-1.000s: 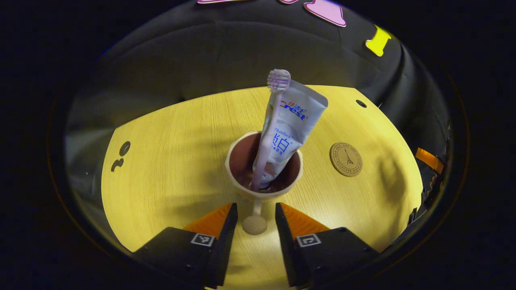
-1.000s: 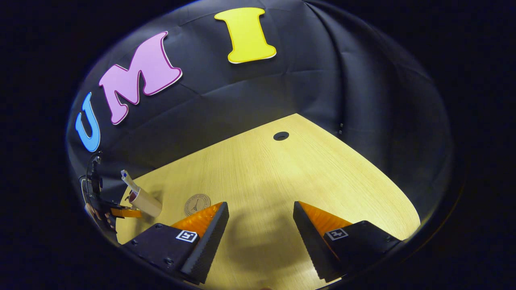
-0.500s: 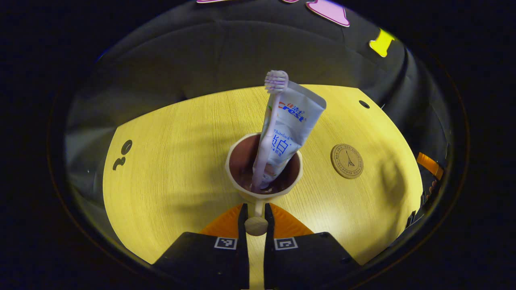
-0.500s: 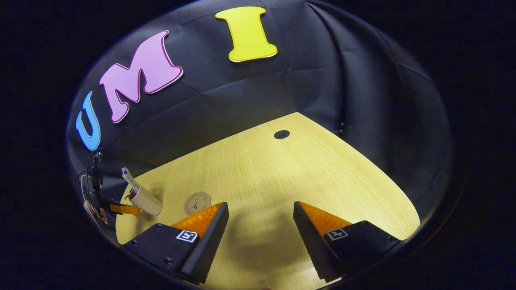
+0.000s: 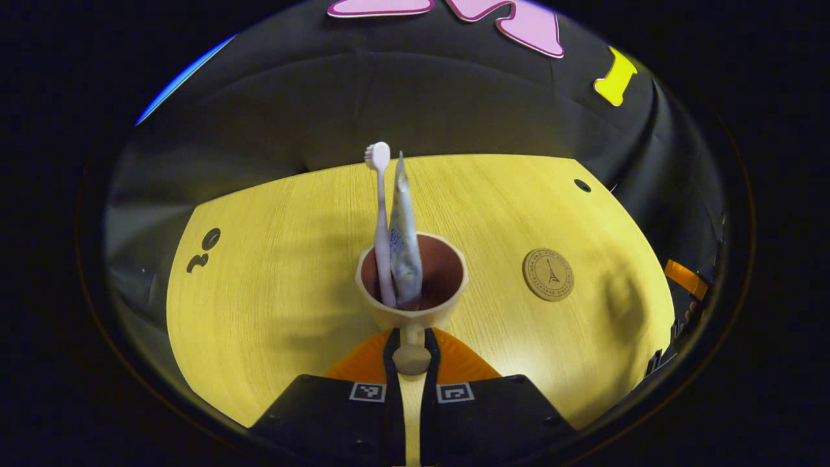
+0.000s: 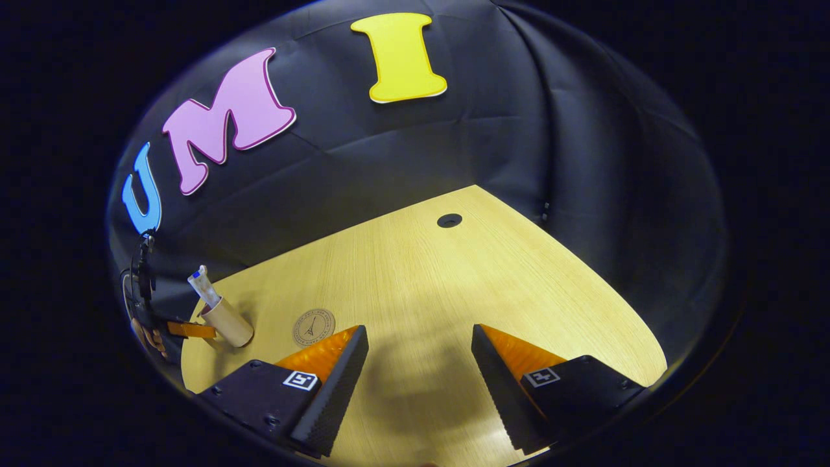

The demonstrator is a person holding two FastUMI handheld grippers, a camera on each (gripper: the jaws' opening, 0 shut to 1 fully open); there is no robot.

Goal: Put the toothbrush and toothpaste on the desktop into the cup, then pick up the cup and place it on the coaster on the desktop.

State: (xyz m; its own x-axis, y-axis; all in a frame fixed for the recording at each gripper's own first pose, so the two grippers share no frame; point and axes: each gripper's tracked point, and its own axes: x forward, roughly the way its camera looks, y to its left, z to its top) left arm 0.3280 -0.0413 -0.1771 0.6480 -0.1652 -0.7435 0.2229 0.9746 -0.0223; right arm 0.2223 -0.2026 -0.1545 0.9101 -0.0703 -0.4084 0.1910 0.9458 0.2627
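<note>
In the left gripper view, the left claw (image 5: pixel 412 344) reaches forward low over the surface (image 5: pixel 272 311), and its two fingers are closed tight on the short handle (image 5: pixel 412 353) of the cup (image 5: pixel 412 279), one finger on each side of the round knob. The cup is cream outside and brown inside. It stands near the middle of the surface, directly in front of the claw; whether its bottom touches the wood I cannot tell. The toothbrush (image 5: pixel 380 220) stands in the cup almost upright, with its white head at the top. The toothpaste (image 5: pixel 403 240) tube stands just beside it, seen from its thin edge, touching or nearly touching the brush. The round coaster (image 5: pixel 548 274) lies flat on the wood toward the right edge, well apart from the cup.

In the right gripper view, the right claw (image 6: pixel 420 370) hangs above the surface with its fingers wide apart and nothing between them. Far at the left side, the cup (image 6: pixel 228 321) appears small, near the coaster (image 6: pixel 313 327).
</note>
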